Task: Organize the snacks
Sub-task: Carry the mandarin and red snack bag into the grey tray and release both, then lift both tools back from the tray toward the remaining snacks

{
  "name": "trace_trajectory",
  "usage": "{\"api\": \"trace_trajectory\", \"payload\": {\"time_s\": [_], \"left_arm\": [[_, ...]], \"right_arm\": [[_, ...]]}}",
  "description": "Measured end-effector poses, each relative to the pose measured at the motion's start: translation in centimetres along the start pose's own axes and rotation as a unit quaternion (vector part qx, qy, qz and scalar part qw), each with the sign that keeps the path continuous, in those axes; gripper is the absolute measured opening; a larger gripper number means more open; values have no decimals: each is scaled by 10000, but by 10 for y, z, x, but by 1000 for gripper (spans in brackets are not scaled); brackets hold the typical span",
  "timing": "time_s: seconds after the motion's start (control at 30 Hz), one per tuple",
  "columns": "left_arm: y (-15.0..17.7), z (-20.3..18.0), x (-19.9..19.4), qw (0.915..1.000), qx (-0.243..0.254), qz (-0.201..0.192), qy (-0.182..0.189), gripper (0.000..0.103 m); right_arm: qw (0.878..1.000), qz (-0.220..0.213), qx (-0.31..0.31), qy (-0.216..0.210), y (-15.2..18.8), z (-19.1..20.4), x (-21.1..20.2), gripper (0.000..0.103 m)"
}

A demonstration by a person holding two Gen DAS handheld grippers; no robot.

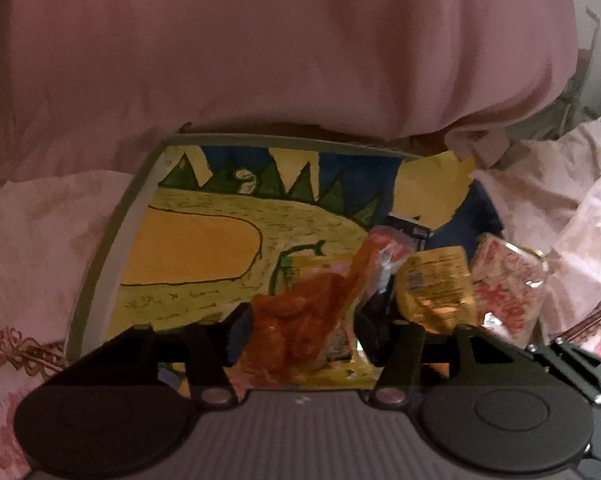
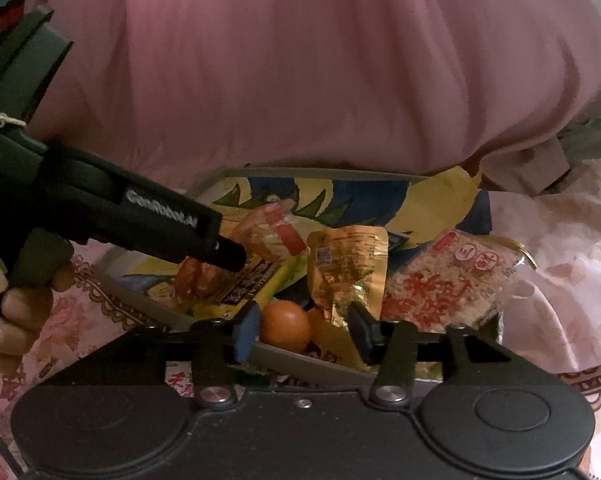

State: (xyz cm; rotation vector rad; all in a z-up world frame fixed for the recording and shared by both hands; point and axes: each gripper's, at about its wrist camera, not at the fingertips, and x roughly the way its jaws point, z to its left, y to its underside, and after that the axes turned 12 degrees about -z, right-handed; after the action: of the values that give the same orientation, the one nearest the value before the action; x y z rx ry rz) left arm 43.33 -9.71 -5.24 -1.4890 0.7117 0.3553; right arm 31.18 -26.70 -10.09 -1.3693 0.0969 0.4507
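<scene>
A grey-rimmed tray (image 1: 112, 216) with a painted cartoon bottom lies on a pink floral cloth. My left gripper (image 1: 300, 334) is open around an orange-red snack packet (image 1: 300, 320) on the tray. Beside it lie a gold foil pouch (image 1: 434, 284) and a red-printed clear rice cake pack (image 1: 508, 284). In the right wrist view, my right gripper (image 2: 302, 330) is open over the tray rim (image 2: 316, 368), with an orange ball-like snack (image 2: 286, 326) between its fingers. The gold pouch (image 2: 348, 268), rice cake pack (image 2: 452, 280) and a sausage packet (image 2: 204, 276) lie behind. The left gripper (image 2: 230, 254) reaches over that packet.
A person in a pink garment (image 1: 280, 48) sits right behind the tray. A torn yellow wrapper (image 1: 432, 188) sits at the tray's far right corner. A clear packet with a red label (image 2: 276, 232) lies mid-tray. The person's hand (image 2: 4, 304) holds the left gripper's handle.
</scene>
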Motion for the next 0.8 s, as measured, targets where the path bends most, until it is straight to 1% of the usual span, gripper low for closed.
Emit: {"api": "trace_trajectory", "payload": {"time_s": [0.13,0.27,0.4,0.43,0.53,0.6,0.7,0.8], "left_arm": [[-7,3,-17,9997,-107,-197,14,78],[-14,8,-41,9987,-184,-478,-4,84],[-16,10,-70,9967,-256,-761,-66,93],[-15,10,-78,9961,-259,-837,-97,96],[-10,8,-104,9934,-270,-1098,-206,100],[-6,6,-121,9914,-259,-1248,-279,101],[3,1,-149,9883,-182,-1474,-354,102],[14,-4,-177,9845,-105,-1697,-420,102]], "right_arm": [[9999,-78,100,36,-5,-2,-11,63],[9992,-260,298,65,-17,-5,-28,75],[9977,-491,446,144,-30,-9,-52,86],[9971,-548,494,166,-33,-9,-60,87],[9955,-698,617,189,-41,-13,-81,94],[9944,-823,649,157,-47,-13,-97,99],[9936,-952,614,33,-53,-11,-118,102],[9928,-1046,577,0,-54,-8,-139,102]]}}
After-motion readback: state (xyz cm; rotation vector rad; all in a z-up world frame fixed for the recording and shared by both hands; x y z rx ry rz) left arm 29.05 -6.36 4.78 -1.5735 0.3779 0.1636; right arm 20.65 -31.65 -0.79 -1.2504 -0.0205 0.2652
